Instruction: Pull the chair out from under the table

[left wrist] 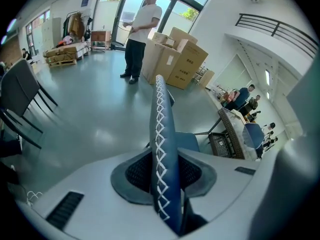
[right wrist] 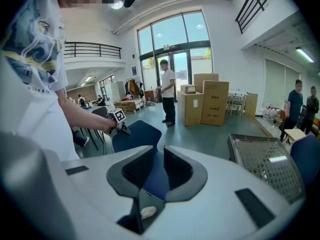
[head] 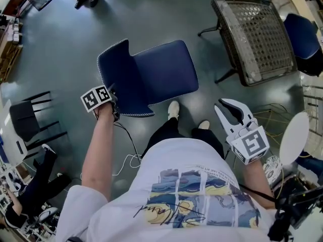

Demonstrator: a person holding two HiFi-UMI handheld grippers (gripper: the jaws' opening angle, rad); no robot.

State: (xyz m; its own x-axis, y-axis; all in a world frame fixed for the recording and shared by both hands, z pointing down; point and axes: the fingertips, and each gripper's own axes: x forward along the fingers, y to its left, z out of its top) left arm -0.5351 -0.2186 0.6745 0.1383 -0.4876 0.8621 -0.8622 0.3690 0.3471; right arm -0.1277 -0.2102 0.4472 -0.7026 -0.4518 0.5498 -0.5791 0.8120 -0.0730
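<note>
Blue chair [head: 161, 69]: is standing on the floor well clear of the wicker bench [head: 257, 39], left claw [left wrist: 167, 170] narrowly pinching its stitched backrest edge, pads seemingly touching, so calling for a low, level drag; right claw [right wrist: 159, 167] hanging part-open, empty; cardboard boxes [left wrist: 177, 59] sitting shut, contents unseen.

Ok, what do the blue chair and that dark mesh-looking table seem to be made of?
The blue chair looks upholstered in smooth navy leather or faux leather. It has a soft sheen, and white cross-stitching runs along the backrest edge. The table looks like dark woven wicker or rattan, possibly synthetic, under a glossy clear top. That top is likely glass, judging by the reflections.
</note>
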